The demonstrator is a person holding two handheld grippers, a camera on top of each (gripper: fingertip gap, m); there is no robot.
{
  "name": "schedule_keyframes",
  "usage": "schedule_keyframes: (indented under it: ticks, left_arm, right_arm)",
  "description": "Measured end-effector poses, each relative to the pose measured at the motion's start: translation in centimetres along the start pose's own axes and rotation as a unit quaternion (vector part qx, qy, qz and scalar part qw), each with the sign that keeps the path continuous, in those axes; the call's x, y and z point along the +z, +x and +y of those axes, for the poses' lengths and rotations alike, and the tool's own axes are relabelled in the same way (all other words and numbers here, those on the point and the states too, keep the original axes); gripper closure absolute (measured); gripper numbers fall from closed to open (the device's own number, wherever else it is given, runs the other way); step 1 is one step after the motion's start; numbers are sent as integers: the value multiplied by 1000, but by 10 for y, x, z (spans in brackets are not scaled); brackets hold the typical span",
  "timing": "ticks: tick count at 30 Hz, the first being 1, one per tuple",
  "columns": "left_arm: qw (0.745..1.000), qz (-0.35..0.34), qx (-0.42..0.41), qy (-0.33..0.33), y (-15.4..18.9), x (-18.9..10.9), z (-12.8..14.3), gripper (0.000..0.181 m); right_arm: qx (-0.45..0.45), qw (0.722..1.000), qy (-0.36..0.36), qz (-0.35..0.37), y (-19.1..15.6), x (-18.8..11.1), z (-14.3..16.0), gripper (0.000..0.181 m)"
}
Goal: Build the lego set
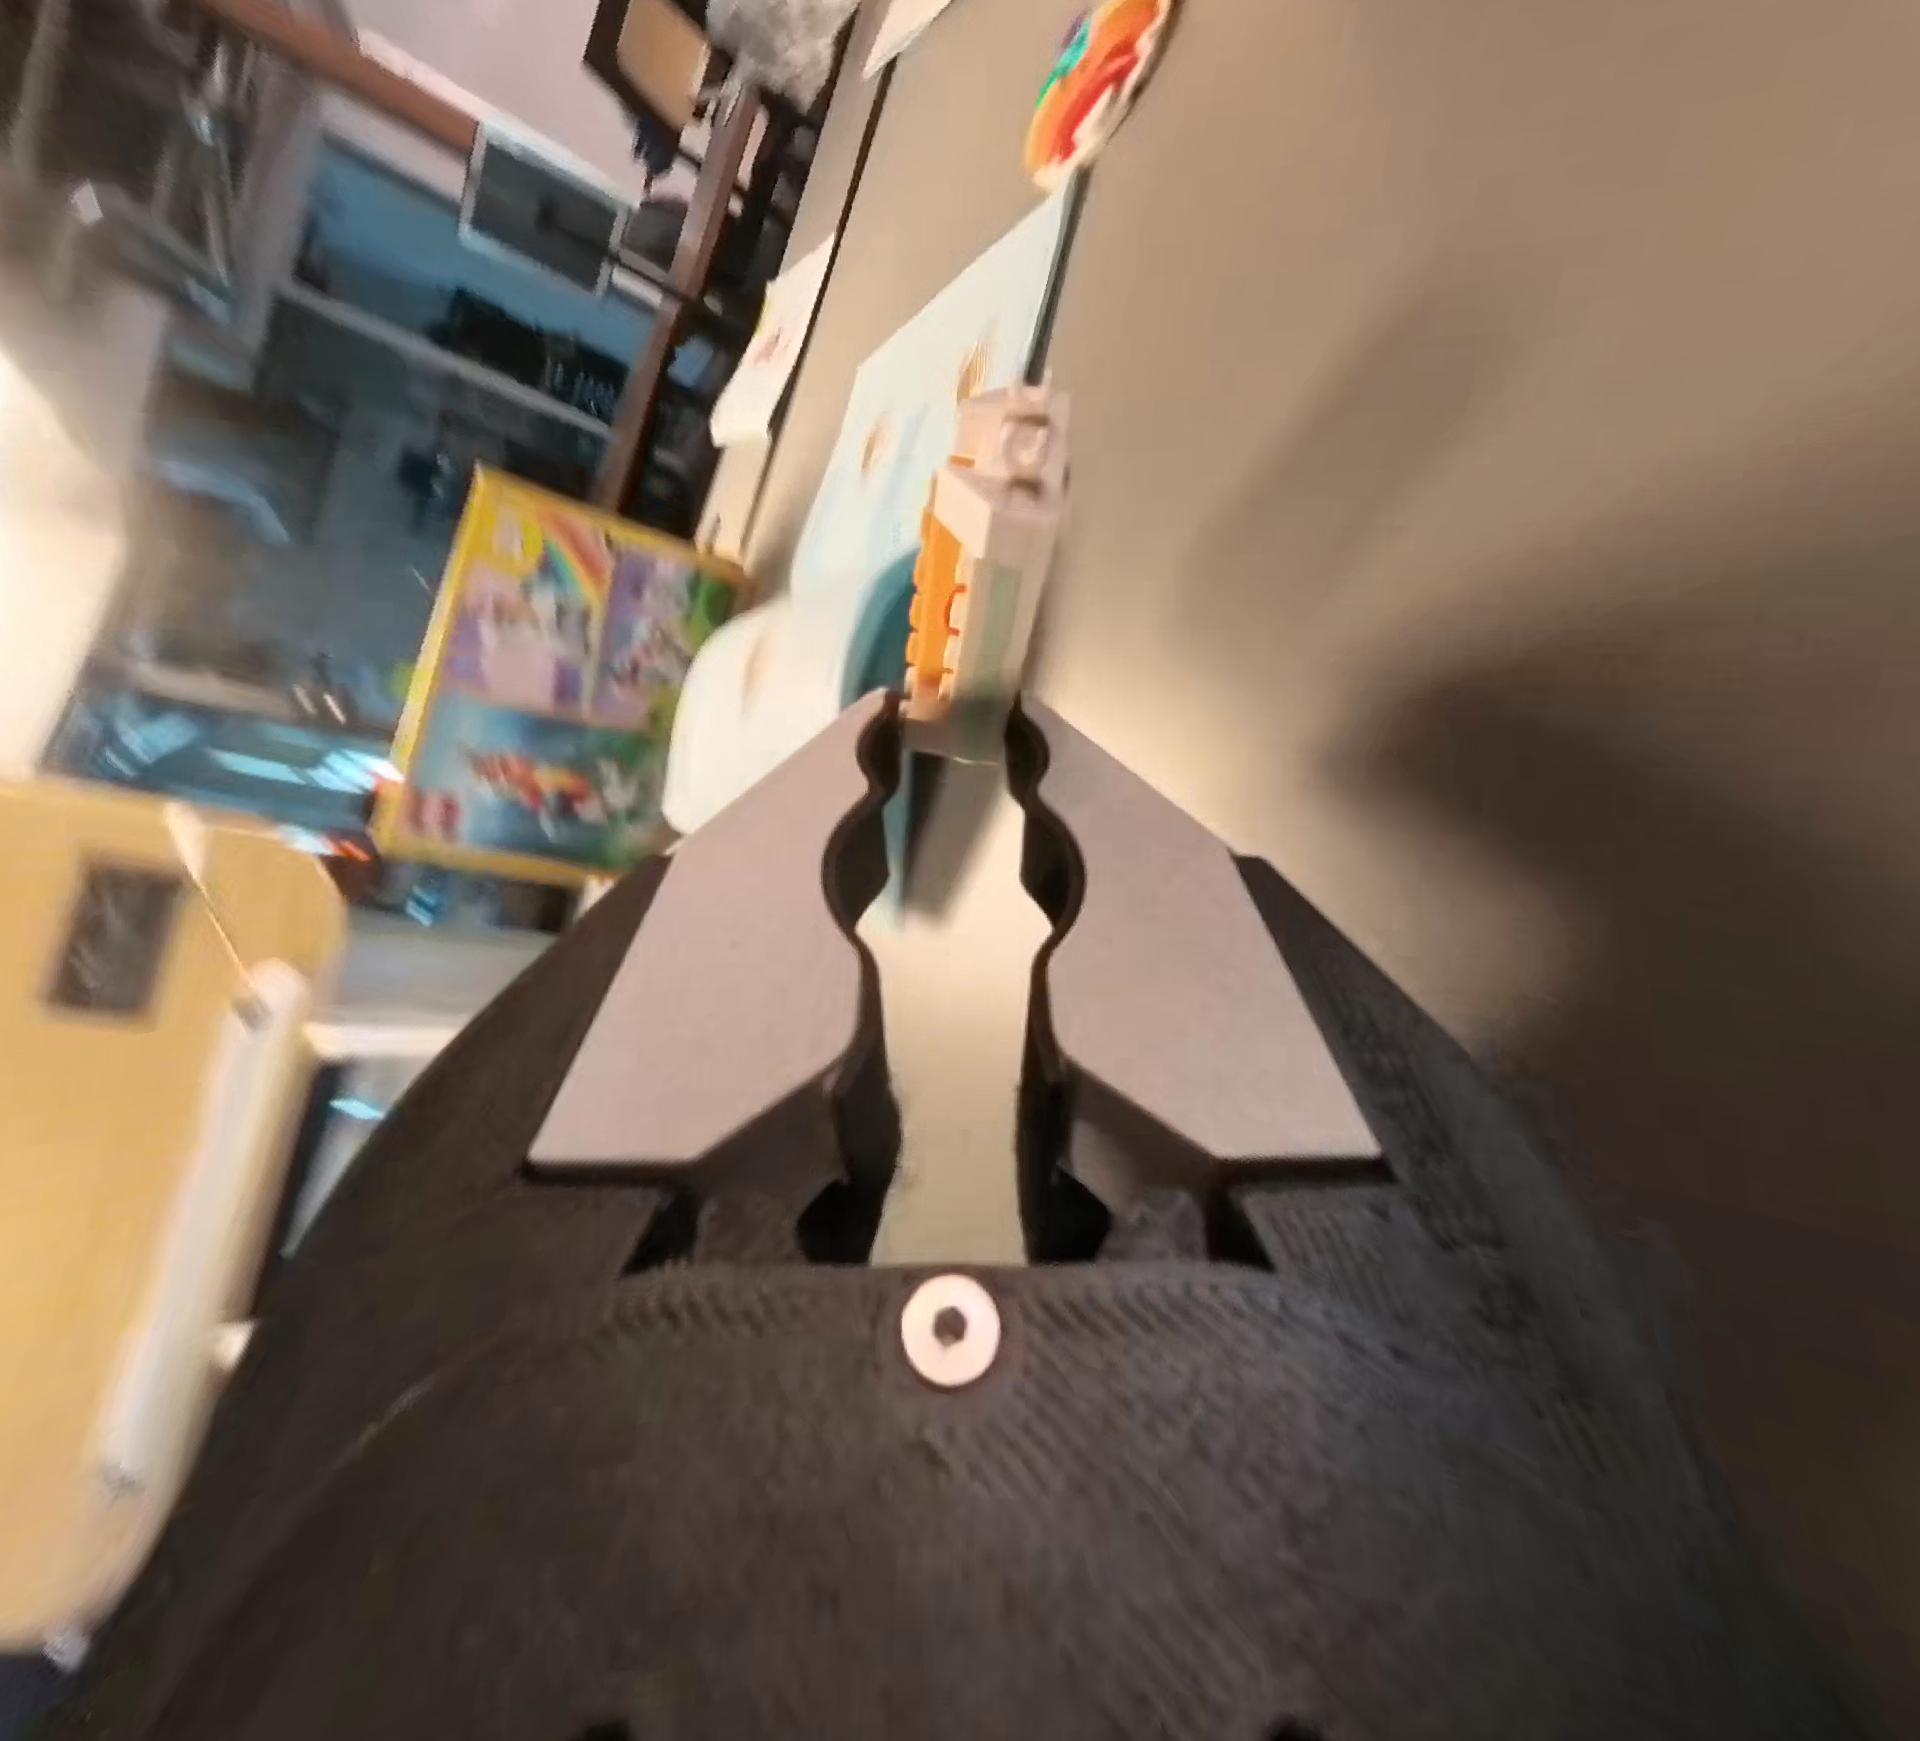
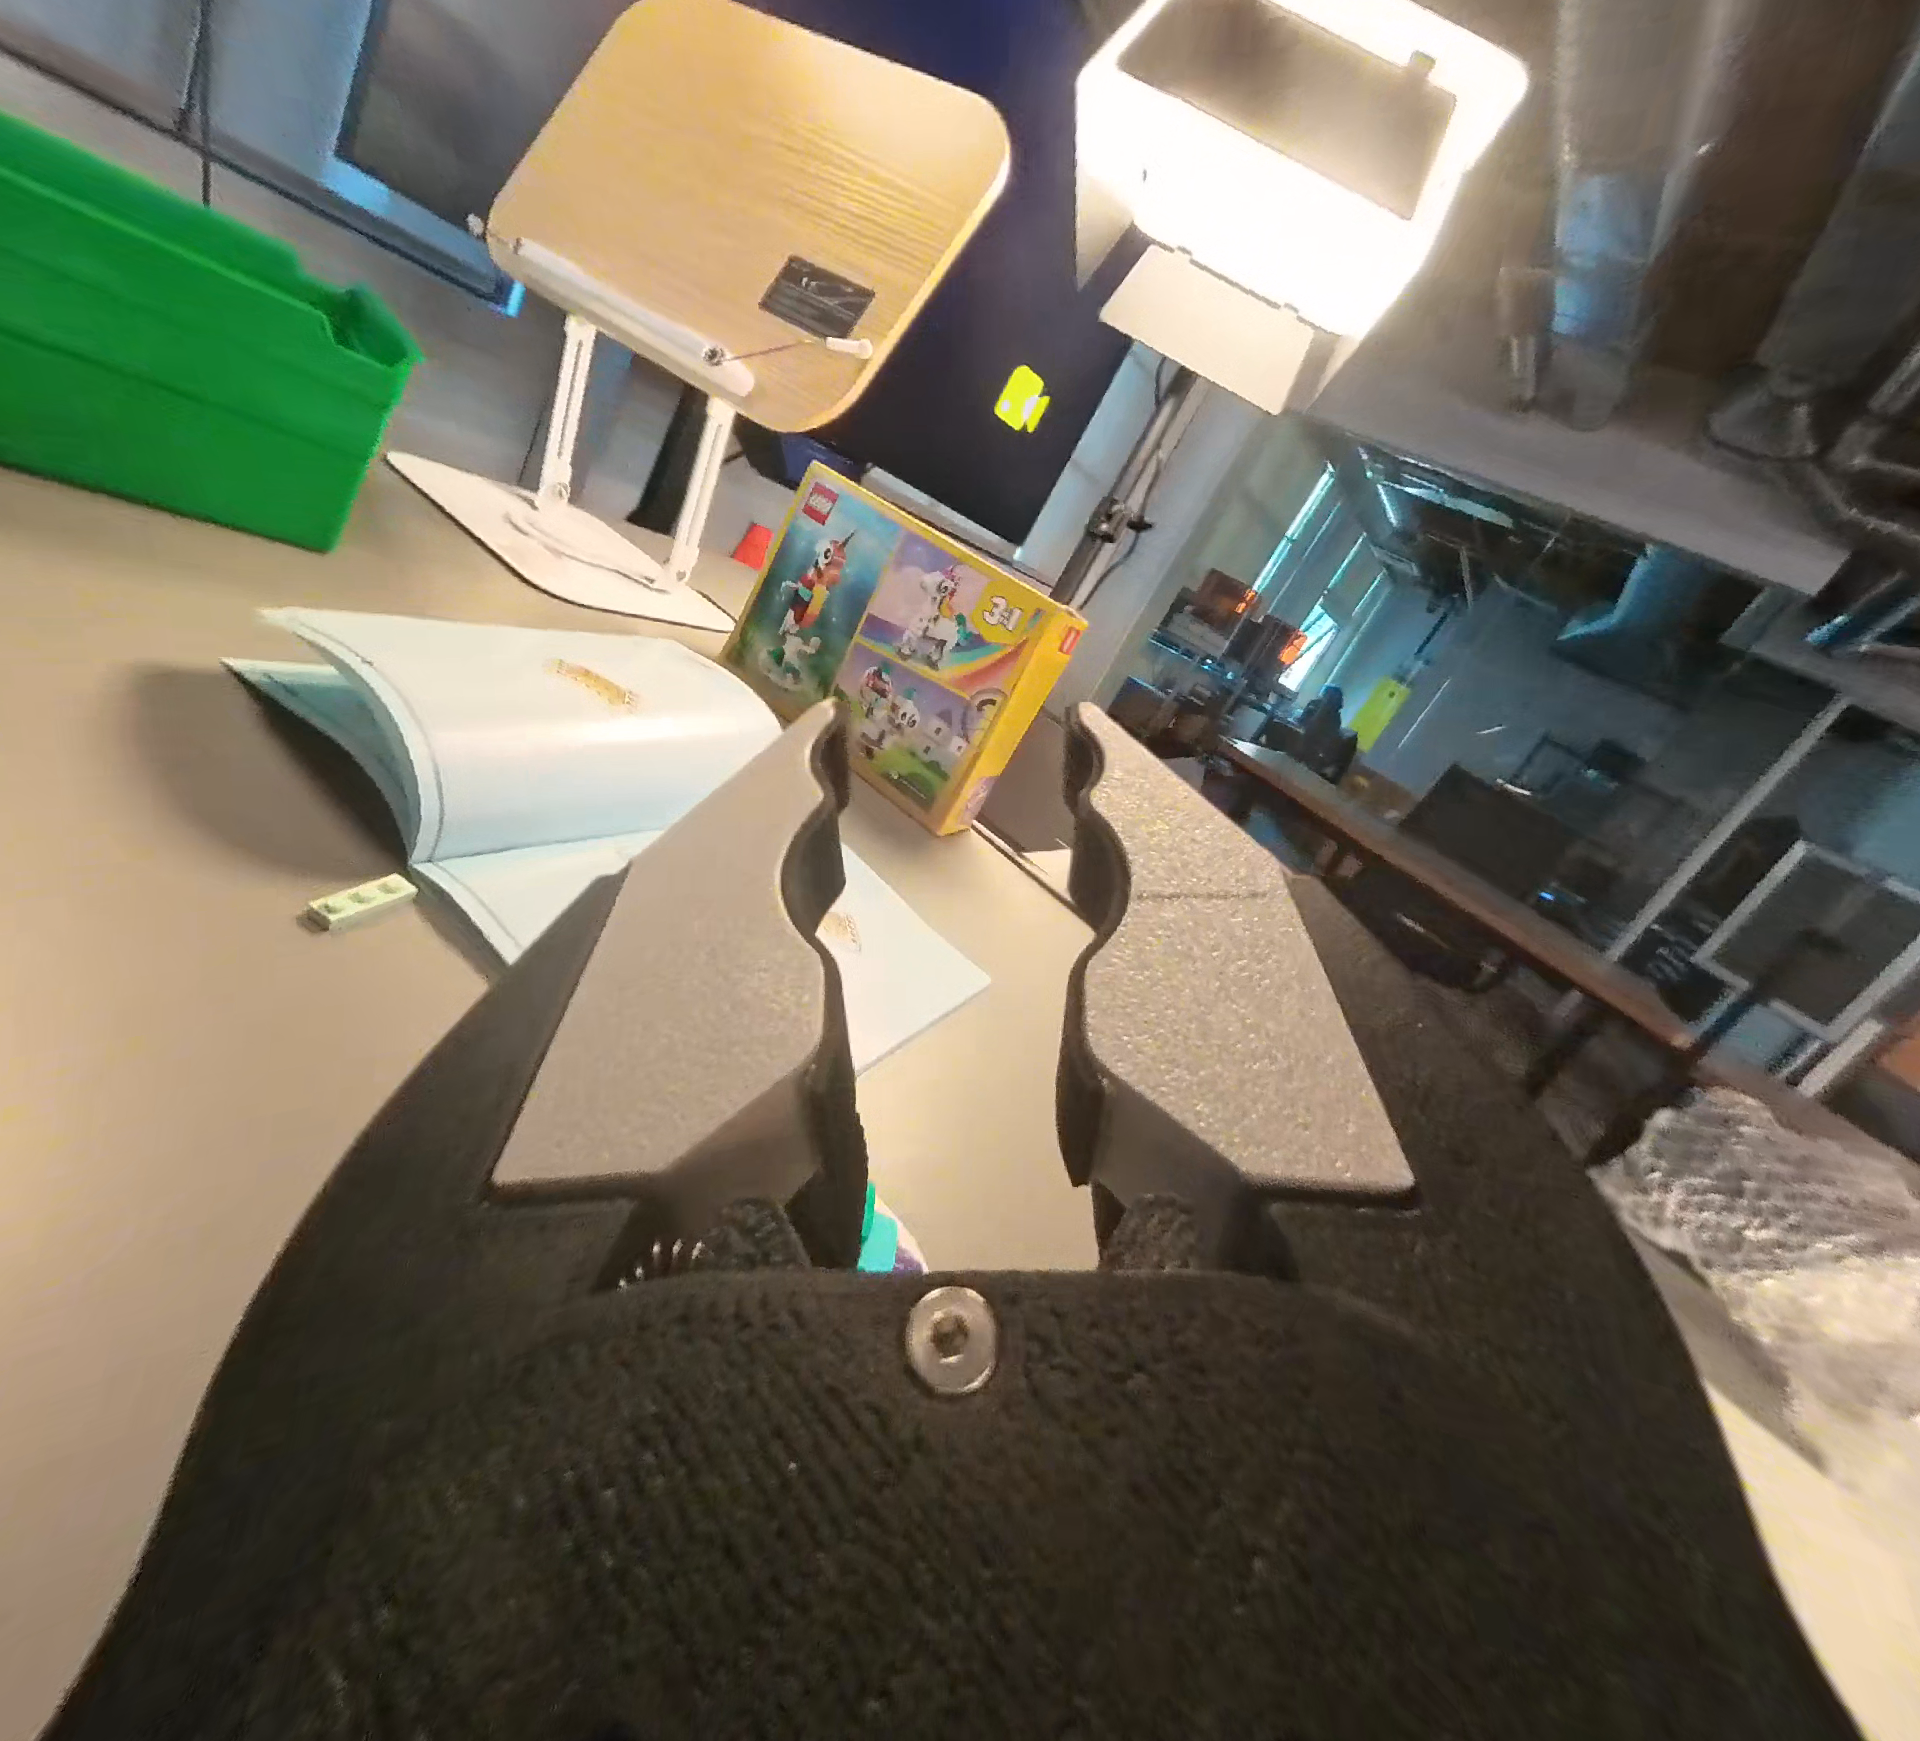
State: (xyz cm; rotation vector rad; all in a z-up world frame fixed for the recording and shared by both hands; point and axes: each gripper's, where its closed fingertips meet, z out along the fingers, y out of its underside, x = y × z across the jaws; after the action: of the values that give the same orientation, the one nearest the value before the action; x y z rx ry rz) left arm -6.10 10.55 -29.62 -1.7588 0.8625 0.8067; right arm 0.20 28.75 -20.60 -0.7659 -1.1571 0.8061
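Rolling sideways, left tongs (image 1: pixel 954 715) pinch lego assembly (image 1: pixel 987 569).

The left gripper (image 1: pixel 951 715) is rolling hard to one side, its view steeply tilted, with its jaws closing on a small white and orange build (image 1: pixel 987 569) at the tips. The right gripper (image 2: pixel 951 735) is tilting less, its jaws standing apart with nothing between them.
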Motion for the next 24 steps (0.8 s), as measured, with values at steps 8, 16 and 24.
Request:
schedule_keyframes:
  ticks: [8, 16, 24]
  left_arm:
    - [980, -50, 157, 115, -9, 51, -60, 162]
    - [980, -65, 152, 112, -13, 70, -41, 162]
    - [971, -53, 194, 130, 0, 67, -45, 162]
  right_arm:
    - [58, 998, 20, 0, 11, -6, -1, 146]
    - [63, 998, 20, -5, 9, -4, 0, 149]
    - [49, 999, 14, -14, 4, -2, 1, 151]
